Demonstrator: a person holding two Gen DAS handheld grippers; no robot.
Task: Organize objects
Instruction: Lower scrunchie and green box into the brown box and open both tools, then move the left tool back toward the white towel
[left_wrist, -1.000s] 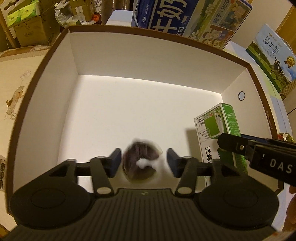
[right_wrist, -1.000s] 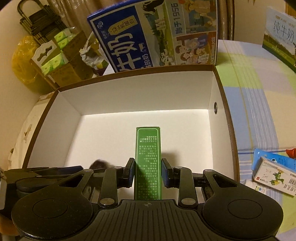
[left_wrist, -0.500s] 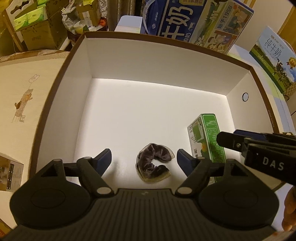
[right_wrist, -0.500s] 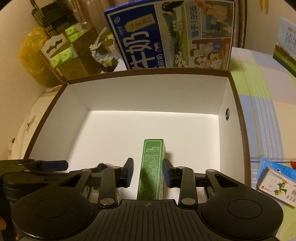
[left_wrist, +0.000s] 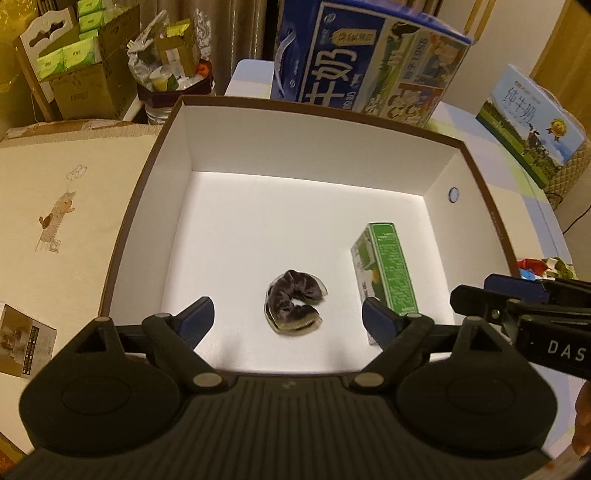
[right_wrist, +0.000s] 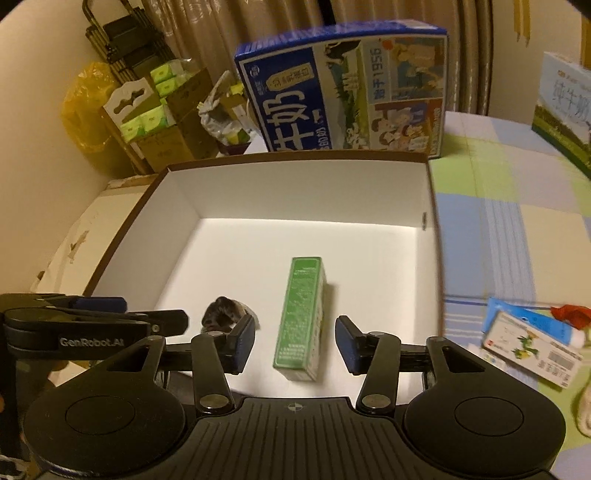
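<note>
Left wrist view: the left gripper (left_wrist: 284, 319) is hanging with fingers spread above the dark scrunchie (left_wrist: 294, 307); nothing held. Right gripper (right_wrist: 295, 341) fingers are standing apart, straddling the green carton (right_wrist: 301, 317) inside the white box (right_wrist: 295, 188); not touching.

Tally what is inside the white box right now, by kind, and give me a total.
Green cartons: 1
Dark velvet scrunchies: 1
Total in the white box: 2
</note>
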